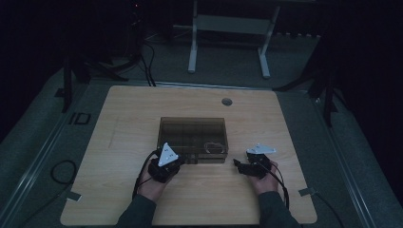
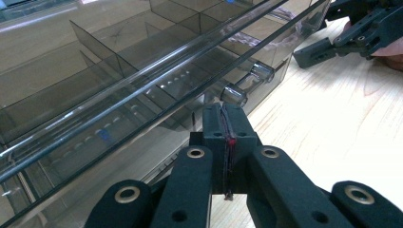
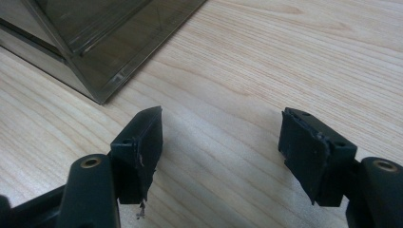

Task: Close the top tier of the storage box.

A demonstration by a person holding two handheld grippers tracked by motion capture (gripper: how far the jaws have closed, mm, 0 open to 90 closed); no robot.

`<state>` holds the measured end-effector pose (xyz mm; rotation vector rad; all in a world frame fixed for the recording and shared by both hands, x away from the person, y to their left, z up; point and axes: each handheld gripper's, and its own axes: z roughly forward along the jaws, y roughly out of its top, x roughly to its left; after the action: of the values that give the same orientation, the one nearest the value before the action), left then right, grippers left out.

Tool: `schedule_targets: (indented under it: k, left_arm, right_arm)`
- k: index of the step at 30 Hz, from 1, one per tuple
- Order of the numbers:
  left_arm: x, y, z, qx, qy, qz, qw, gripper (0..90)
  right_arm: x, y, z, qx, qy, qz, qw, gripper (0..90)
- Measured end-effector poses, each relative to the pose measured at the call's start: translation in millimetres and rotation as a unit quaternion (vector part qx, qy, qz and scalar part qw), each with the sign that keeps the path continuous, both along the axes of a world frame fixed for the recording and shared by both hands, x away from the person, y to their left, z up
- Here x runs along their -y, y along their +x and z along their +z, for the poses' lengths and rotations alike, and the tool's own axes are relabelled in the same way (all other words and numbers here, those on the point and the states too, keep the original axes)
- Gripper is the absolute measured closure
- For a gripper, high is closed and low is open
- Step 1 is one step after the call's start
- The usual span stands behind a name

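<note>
A smoky, see-through compartment box [image 1: 192, 137] lies closed in the middle of the wooden table [image 1: 123, 118]. My left gripper [image 1: 182, 162] rests at the box's front left, held by a hand. In the left gripper view its jaws [image 2: 223, 110] are pressed together with nothing between them, just short of a clear cylindrical knob [image 2: 247, 81] on the box's front wall [image 2: 142, 118]. My right gripper [image 1: 236, 164] sits on the table off the box's front right corner, pointing left. Its jaws [image 3: 221, 124] stand wide apart over bare wood, with the box corner [image 3: 95, 52] beyond them.
A round cable grommet [image 1: 226, 101] sits near the table's far edge. On the floor behind stands a white table frame [image 1: 228, 28], with dark stands at both sides. Cables [image 1: 62, 172] lie on the floor at the left. The right gripper [image 2: 318, 50] appears in the left gripper view.
</note>
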<state>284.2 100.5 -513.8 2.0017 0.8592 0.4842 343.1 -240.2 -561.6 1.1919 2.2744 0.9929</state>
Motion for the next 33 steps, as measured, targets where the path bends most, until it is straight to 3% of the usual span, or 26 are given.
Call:
schedule_targets:
  k: [33]
  left_arm:
    - [3.5,12.4,-0.5,0.0,0.006,0.016,0.9999,89.5]
  right_arm:
    - [-0.1,0.0,0.0,0.0,0.001,0.0,1.0,31.3]
